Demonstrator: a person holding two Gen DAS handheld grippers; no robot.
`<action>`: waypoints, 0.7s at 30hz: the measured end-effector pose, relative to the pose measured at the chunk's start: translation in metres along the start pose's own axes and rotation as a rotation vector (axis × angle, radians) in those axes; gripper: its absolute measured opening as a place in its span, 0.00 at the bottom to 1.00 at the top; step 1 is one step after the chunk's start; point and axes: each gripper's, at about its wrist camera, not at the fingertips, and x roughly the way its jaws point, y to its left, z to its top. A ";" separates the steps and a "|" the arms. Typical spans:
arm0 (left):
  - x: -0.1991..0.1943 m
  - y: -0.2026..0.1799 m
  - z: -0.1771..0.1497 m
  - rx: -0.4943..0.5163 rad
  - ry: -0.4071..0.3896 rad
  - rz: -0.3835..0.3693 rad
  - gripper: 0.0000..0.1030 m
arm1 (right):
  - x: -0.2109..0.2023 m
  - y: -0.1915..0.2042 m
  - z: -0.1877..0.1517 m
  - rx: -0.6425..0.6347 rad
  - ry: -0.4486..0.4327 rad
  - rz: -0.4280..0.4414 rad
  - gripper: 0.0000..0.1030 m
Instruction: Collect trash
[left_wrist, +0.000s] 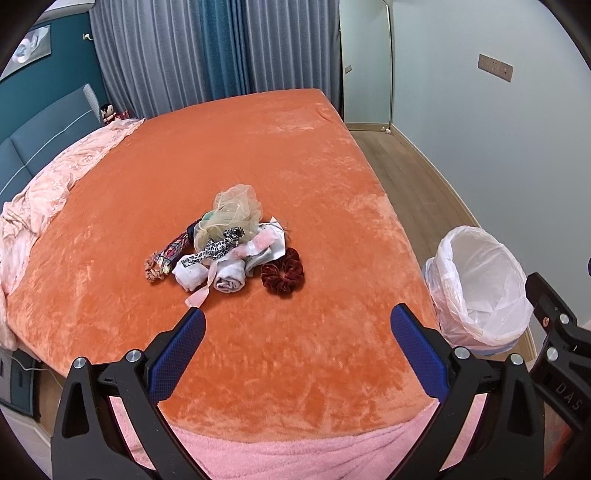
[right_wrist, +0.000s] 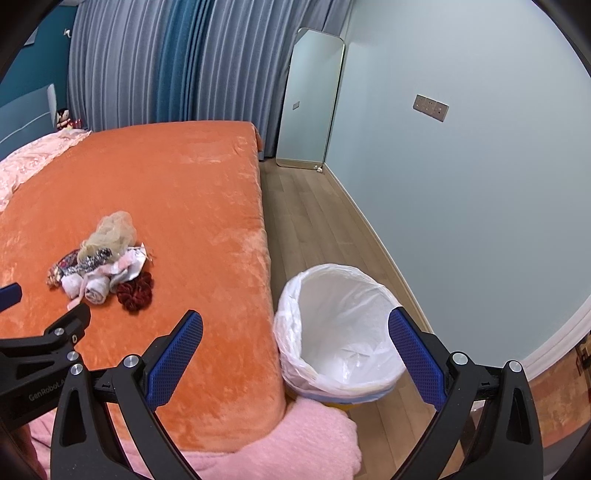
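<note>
- Both jaws stand spread wide and grip nothing: the left gripper (left_wrist: 297, 325) faces the bed, the right gripper (right_wrist: 295, 332) faces the bin.
- 1 small trash pile (left_wrist: 227, 251) lies mid-bed: a dark red scrunchie (left_wrist: 282, 275), rolled white cloths (left_wrist: 210, 277) and a beige mesh puff (left_wrist: 236, 206), all touching, so each can be picked out singly.
- An orange blanket (left_wrist: 258, 155) covers the bed.
- A lined waste bin (right_wrist: 340, 328) stands on the floor just beside the bed's edge, likely placed for short drops.
</note>
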 end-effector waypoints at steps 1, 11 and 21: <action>0.002 0.004 0.001 -0.004 -0.002 0.002 0.93 | 0.001 0.004 0.002 0.000 -0.001 0.003 0.93; 0.041 0.061 0.004 -0.063 0.048 0.015 0.93 | 0.026 0.068 0.017 -0.057 -0.006 0.097 0.93; 0.101 0.162 -0.007 -0.152 0.070 0.087 0.93 | 0.084 0.144 0.013 -0.068 0.057 0.227 0.93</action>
